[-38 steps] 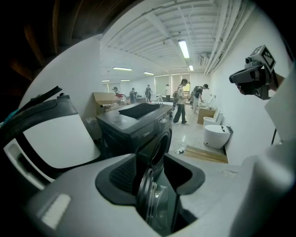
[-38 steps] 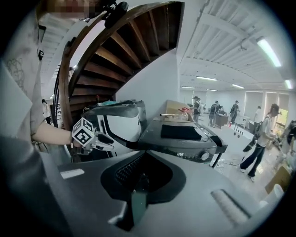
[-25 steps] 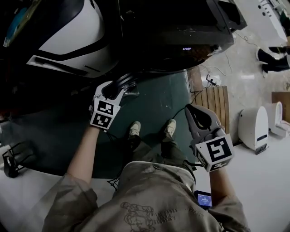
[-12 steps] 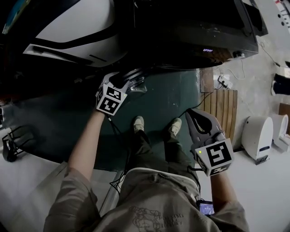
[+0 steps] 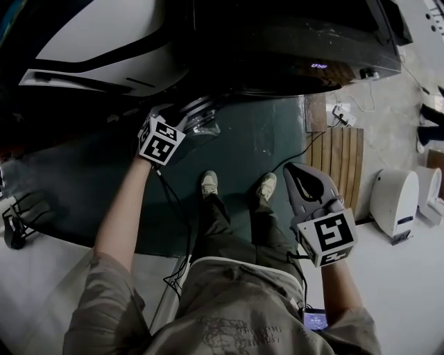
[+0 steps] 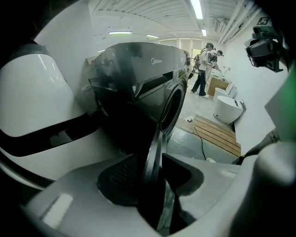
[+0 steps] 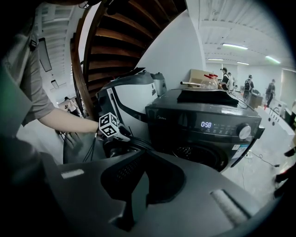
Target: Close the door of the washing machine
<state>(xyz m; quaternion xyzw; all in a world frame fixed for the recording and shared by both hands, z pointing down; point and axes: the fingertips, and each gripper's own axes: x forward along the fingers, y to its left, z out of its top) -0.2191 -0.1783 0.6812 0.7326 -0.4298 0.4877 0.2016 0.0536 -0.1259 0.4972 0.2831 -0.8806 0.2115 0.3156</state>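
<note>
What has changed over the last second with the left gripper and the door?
The left gripper, clamped on the edge of the door, has pushed it slightly nearer the washing machine; the door is still open. The right gripper stayed low, shut and empty.

Head view dim; ceiling strip lights (image 6: 196,8) glare; fisheye warp at edges, foregrnd blurry.

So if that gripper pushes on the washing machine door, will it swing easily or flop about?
Likely stiff, not floppy: the door shows a thick rigid rim, edge-on between the left gripper's jaws. It should probably swing in an arc rather than slide, since it hangs from the washing machine's front. Its glass centre suggests some weight.
</note>
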